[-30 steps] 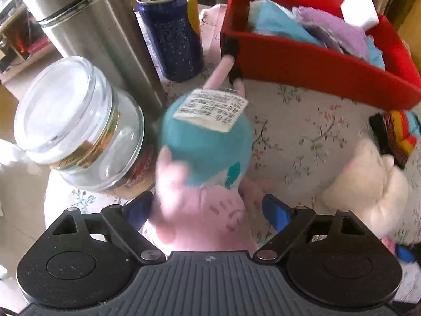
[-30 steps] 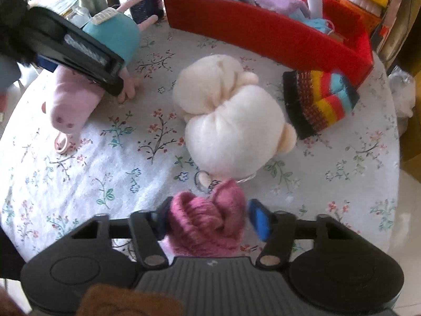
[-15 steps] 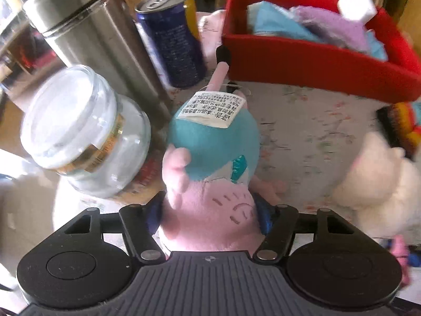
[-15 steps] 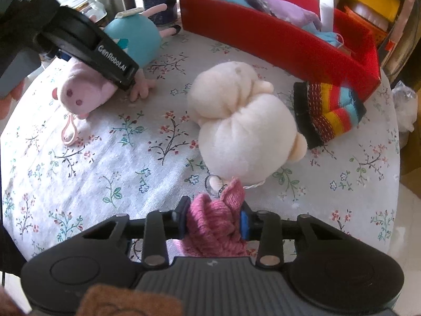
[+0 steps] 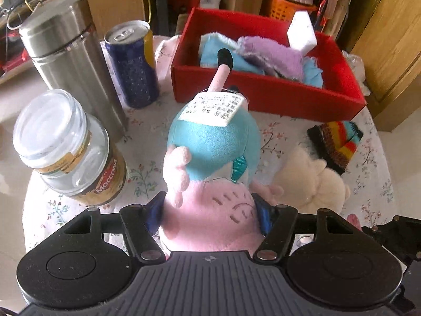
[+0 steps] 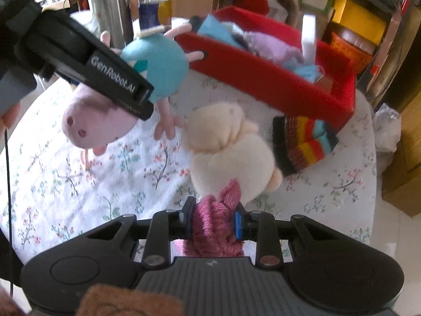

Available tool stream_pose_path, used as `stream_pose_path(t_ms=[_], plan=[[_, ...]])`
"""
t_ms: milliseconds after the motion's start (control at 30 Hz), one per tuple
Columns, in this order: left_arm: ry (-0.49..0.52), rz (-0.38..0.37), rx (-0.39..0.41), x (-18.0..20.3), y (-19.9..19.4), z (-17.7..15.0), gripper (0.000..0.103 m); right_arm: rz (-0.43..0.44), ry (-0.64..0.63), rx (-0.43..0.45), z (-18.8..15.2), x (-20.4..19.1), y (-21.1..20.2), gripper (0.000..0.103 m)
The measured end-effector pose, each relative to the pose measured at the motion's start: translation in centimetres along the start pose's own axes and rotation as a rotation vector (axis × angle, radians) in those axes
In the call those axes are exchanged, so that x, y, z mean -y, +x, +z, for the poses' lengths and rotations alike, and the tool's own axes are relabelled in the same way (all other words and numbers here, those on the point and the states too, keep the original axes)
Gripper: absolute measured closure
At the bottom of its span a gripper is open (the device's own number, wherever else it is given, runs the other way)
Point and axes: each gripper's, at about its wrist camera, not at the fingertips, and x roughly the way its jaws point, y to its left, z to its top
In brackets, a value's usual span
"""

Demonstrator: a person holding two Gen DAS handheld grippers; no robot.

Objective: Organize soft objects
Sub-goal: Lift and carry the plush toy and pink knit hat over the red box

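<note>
Your worktop [image 5: 276,137], draped in a floral cloth, is carrying a red box [image 5: 265,93] at its far side, and that box is holding blue and purple cloths [image 5: 273,55] with a white block [image 5: 301,34] leaning at its back. Your left tongs [image 5: 209,212] are gripping the pink pig plush [image 5: 210,158] at the head, its teal body and legs pointing away toward the box; in the right view it is hanging clear of the cloth. Your right tongs [image 6: 214,222] are pinching tightly on a magenta knitted piece [image 6: 218,226] joined to the cream plush [image 6: 231,144]. A striped knit item [image 6: 302,142] is lying just beside the box. A steel flask [image 5: 68,63], a glass jar [image 5: 68,150] and a blue can [image 5: 131,63] are standing at the left.
</note>
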Motion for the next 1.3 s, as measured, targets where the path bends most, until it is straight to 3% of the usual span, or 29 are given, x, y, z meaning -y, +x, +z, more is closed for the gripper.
stream_pose_path(t_ms=[767,1300], plan=[[0.014,-0.107,0.135,1.3,-3.8,1.2,0.036,-0.149,0.039,0.233,3.6,2.8,-5.2,0.103],[0.003,-0.131,0.18,1.9,-4.6,2.5,0.036,-0.218,0.054,0.3,5.0,3.7,-6.0,0.103]])
